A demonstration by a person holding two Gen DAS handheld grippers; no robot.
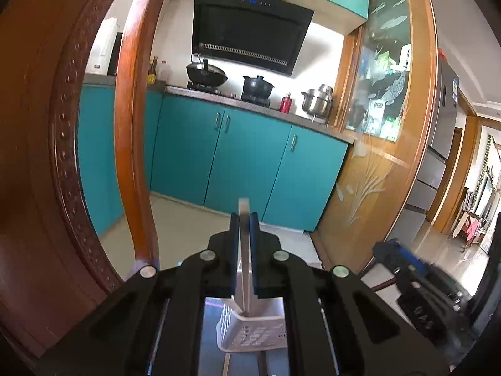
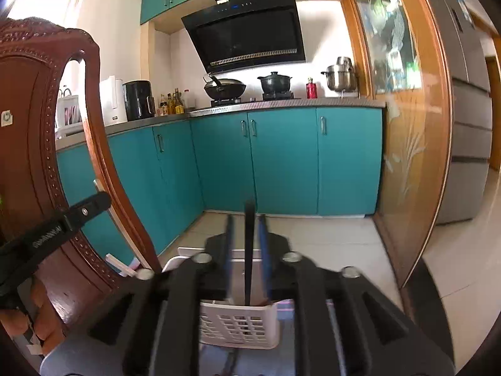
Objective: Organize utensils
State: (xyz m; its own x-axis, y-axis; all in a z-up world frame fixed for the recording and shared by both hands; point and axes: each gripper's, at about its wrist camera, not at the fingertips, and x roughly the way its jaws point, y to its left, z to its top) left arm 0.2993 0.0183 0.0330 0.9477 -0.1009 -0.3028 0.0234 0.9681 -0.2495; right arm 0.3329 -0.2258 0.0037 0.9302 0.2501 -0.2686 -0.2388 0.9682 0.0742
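Premises are presenting as a domestic kitchen. Teal base cabinets (image 2: 281, 159) are running under a grey countertop (image 2: 281, 104); a black range hood (image 2: 247, 31) is hanging over a hob carrying a wok (image 2: 224, 89) and a black pot (image 2: 275, 83). A steel stockpot (image 2: 341, 76), oil bottles (image 2: 172, 101) and a refrigerator (image 2: 466, 109) are standing nearby.

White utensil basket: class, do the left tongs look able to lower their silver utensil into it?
Probably yes: the left tongs hold the silver utensil upright, its lower end already at the white basket.
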